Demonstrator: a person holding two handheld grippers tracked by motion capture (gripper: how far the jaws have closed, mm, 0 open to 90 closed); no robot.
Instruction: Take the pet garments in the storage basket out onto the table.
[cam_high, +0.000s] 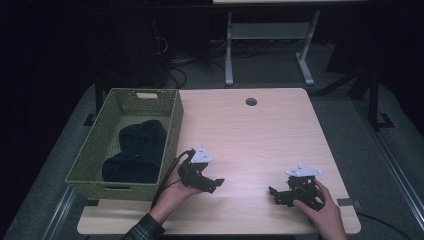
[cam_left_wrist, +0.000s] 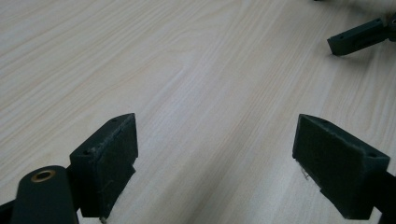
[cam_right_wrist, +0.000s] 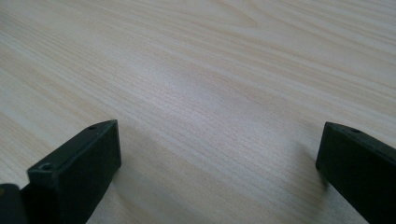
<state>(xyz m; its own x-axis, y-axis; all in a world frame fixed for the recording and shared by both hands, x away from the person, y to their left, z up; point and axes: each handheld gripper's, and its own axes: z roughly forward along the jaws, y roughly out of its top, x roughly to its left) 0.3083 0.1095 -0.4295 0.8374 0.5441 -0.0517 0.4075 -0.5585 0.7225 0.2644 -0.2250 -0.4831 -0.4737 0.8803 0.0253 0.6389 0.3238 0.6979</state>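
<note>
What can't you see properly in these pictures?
- Dark cloth, high view: lies in the green basket; the dim light hides its kind and its underside.
- Right hand-held gripper, high view: too small and dark for detail.
- Left hand-held gripper, left gripper view: bottom edge cuts its jaws.

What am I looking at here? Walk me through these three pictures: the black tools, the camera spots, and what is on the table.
A person sits at a wooden table and holds a hand-held two-jaw gripper in each hand: the left gripper and the right gripper. The high view looks down from above the person. The other two pictures come from cameras riding on each gripper, looking along its black jaws at the tabletop. Both grippers are open and hold nothing. At the table's left stands a green woven basket with a dark cloth inside.
</note>
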